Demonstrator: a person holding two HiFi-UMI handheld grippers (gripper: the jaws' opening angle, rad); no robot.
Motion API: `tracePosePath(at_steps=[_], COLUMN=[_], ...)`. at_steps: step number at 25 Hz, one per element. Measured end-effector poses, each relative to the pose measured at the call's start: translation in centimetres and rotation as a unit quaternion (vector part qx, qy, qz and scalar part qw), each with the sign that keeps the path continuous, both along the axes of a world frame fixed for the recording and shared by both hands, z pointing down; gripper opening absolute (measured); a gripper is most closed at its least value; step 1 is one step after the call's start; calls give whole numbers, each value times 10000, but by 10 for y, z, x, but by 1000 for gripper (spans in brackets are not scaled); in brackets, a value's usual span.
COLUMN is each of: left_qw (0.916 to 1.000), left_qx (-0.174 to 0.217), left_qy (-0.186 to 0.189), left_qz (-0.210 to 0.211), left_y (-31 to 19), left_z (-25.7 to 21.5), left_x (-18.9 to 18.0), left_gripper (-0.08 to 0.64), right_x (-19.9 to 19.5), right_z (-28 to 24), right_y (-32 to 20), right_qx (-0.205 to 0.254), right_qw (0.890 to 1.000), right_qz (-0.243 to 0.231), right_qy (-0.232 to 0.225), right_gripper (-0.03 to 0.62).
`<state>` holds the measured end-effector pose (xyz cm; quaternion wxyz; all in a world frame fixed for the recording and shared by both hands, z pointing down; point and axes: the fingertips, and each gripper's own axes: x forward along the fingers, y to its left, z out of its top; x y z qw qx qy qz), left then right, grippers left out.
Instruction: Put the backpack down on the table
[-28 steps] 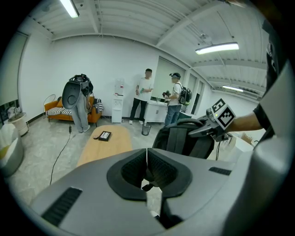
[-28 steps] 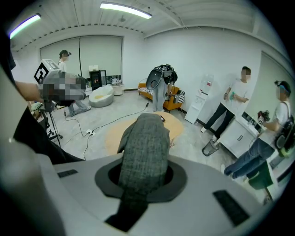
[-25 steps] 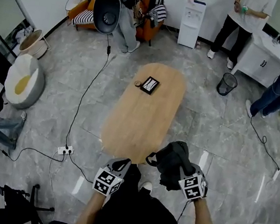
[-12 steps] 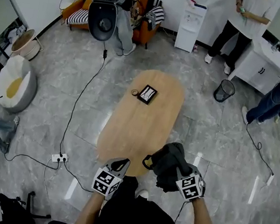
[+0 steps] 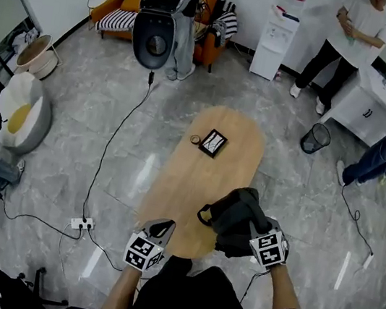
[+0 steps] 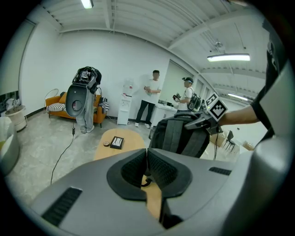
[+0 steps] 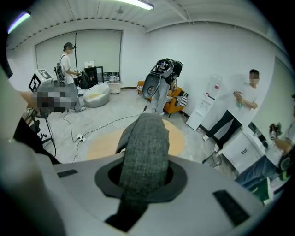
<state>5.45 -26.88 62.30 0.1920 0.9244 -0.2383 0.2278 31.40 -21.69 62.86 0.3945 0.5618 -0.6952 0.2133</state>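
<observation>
Backpack (image 5: 234,214) hangs pinched in right gripper (image 7: 145,177) over table (image 5: 200,177); left gripper (image 6: 146,167) pressed together.

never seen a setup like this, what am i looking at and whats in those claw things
No robot here: a person holds a handheld gripper in each hand. The head view comes from a camera on their head, looking down; the other two ride on the grippers. The right gripper has its fingers closed on a grey strap of the dark backpack, which hangs by the near end of the wooden table. The left gripper is shut and empty. On the table lie a small black box and a little round object.
</observation>
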Motion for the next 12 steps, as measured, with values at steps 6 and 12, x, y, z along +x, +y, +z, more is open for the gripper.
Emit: tracePosePath(at_steps=[6,12], left_qw=[9996,9978], left_qx=[-63,-143], left_qy=[-47,-88], left_qz=[-281,-648], left_y=[-32,-58], left_z=[1,7], left_x=[-18,-17], left_gripper=[18,18], right_x=[12,25], right_z=[-5,-10], right_y=[-61,-120], right_qx=[-3,61], right_qw=[9999,9996], right_qz=[15,-212], right_qy=[119,155], right_gripper=[71,72])
